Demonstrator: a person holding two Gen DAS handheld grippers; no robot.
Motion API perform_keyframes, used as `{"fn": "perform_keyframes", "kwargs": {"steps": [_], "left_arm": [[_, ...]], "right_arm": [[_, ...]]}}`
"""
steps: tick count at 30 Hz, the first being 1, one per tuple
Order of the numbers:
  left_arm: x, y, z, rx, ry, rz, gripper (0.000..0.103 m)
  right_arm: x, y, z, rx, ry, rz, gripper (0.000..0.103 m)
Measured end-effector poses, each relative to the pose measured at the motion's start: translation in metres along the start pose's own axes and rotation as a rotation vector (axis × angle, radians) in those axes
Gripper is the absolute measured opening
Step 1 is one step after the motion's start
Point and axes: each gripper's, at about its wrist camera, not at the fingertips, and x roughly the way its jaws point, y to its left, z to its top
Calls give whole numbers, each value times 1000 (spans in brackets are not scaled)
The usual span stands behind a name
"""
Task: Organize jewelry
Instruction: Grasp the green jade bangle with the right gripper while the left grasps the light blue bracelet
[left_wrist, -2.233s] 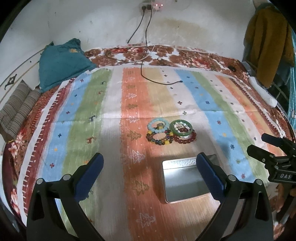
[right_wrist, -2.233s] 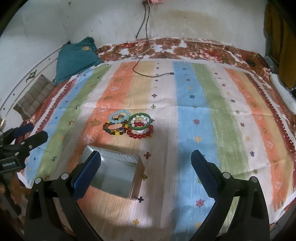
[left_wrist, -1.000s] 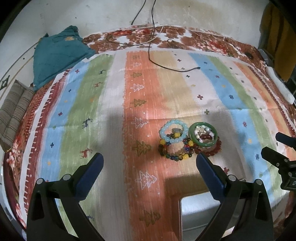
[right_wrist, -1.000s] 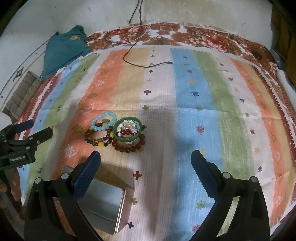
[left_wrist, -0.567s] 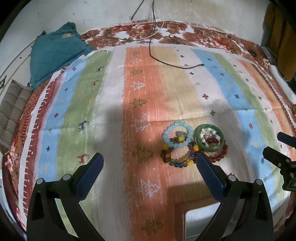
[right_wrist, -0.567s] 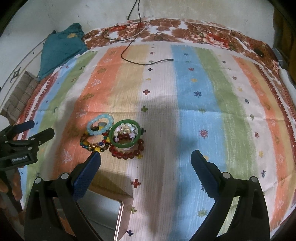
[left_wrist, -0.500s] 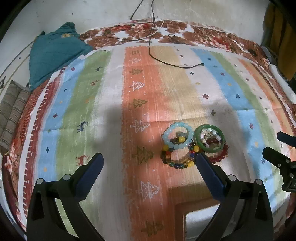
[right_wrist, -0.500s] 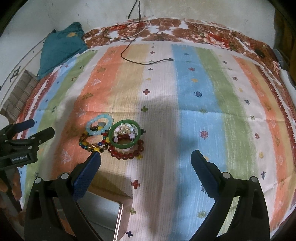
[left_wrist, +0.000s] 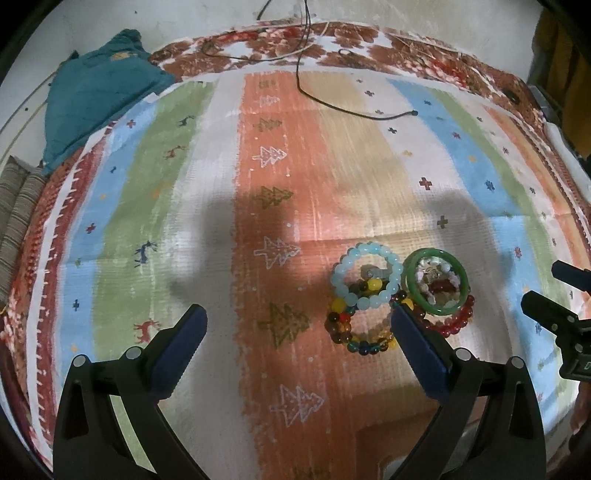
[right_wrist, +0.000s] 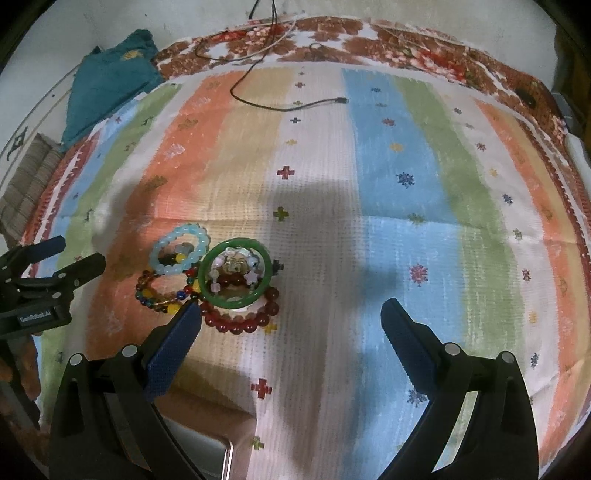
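Observation:
A small heap of bracelets lies on a striped cloth: a pale blue bead bracelet (left_wrist: 365, 277) (right_wrist: 181, 251), a green bangle (left_wrist: 436, 282) (right_wrist: 236, 273), a dark red bead bracelet (left_wrist: 452, 321) (right_wrist: 240, 317) and a multicoloured bead bracelet (left_wrist: 354, 332) (right_wrist: 159, 291). My left gripper (left_wrist: 295, 332) is open and empty, just left of and before the heap. My right gripper (right_wrist: 291, 325) is open and empty, just right of the heap. A metal tin's corner (right_wrist: 210, 458) shows at the bottom.
The striped cloth (left_wrist: 273, 155) (right_wrist: 388, 155) covers a bed. A black cable (left_wrist: 354, 110) (right_wrist: 288, 105) lies across its far part. A teal cloth (left_wrist: 96, 92) and a striped cushion (left_wrist: 18, 210) lie at the far left. The right gripper shows at the right edge of the left wrist view (left_wrist: 565, 314).
Both grippers have moved forward and lower toward the bracelets, which now look larger. The tin has slipped almost out of view at the bottom. Both stay open.

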Motion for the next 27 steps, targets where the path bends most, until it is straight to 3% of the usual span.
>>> {"fn": "perform_keyframes", "kwargs": {"steps": [5,9,14,22,27], "left_arm": [[14,-4,3,22,21,4,92],[23,-5,7,7,54,-41,88],[31,-8,12,12,61,-44,86],[50,-13,14,44,96,-33,73],[57,-15,17,55,103,-35,71]], "right_arm": [[15,4,5,-18,26,-27,99],[25,4,8,-18,48,-33,98],[37,5,13,-19,68,-42,88],[56,3,19,-26,108,-57,73],[65,4,26,-44,117,-67,70]]}}
